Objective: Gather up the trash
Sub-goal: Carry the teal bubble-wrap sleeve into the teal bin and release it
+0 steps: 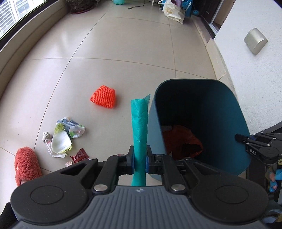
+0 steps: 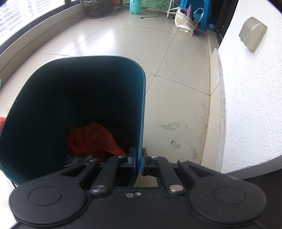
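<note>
My left gripper (image 1: 140, 159) is shut on a rolled teal plastic bag (image 1: 140, 123) that stands up between its jaws, just left of the teal trash bin (image 1: 227, 98). My right gripper (image 2: 138, 163) is shut on the bin's right wall (image 2: 141, 123); it also shows in the left wrist view (image 1: 246, 141) at the bin's far side. An orange plastic bag (image 2: 91, 139) and some printed paper lie inside the bin. On the floor to the left lie an orange foam fruit net (image 1: 104, 96), crumpled wrappers and a cabbage leaf (image 1: 63, 139), and a red snack packet (image 1: 79, 155).
A red fuzzy slipper (image 1: 26, 163) lies at the far left. A white wall (image 2: 250, 105) with a grey box (image 2: 252, 33) runs along the right. A plant pot (image 2: 96, 8), a teal jug (image 2: 134, 6), a shopping bag (image 2: 185, 22) and a blue stool stand at the far end.
</note>
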A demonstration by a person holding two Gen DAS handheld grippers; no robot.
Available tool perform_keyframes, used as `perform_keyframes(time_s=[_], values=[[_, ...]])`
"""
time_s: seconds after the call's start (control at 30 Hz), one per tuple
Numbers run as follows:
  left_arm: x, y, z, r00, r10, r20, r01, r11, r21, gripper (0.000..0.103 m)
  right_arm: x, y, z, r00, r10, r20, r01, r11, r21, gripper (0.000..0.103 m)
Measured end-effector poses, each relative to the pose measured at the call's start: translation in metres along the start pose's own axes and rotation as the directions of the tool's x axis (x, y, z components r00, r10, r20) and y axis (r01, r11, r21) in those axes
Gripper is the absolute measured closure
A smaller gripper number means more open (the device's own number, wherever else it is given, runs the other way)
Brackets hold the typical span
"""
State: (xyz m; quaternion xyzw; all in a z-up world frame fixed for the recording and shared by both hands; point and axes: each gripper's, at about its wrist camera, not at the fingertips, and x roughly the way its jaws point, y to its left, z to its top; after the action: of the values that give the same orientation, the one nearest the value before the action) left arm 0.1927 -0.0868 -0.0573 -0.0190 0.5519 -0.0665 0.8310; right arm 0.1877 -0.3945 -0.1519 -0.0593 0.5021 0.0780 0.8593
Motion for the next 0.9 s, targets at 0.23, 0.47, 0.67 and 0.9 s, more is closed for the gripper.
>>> perform_keyframes(time_s=[0.23,0.47,0.67,0.9], values=[[-0.011,-0.058,0.027,0.998,-0.060,0.034,0.056,0.993,0.102,0.093,0.000,0.000,0.000,1.000,0.000,0.000,0.000,1.000,0.000,0.098],[0.039,-0.098,0.033,0.996,-0.052,-0.071,0.062,0.987,0.146,0.093,0.000,0.000,0.000,1.000,0.002,0.001,-0.002,1.000,0.000,0.098],[0.098,-0.119,0.023,0.985,0.035,-0.171,0.000,0.980,0.199,0.093,0.000,-0.001,-0.001,1.000,0.011,0.005,-0.011,1.000,-0.001,0.098],[0.130,-0.125,0.013,0.976,0.065,-0.206,-0.019,0.976,0.218,0.092,0.003,-0.003,-0.002,1.000,0.022,-0.005,-0.022,1.000,-0.001,0.097]])
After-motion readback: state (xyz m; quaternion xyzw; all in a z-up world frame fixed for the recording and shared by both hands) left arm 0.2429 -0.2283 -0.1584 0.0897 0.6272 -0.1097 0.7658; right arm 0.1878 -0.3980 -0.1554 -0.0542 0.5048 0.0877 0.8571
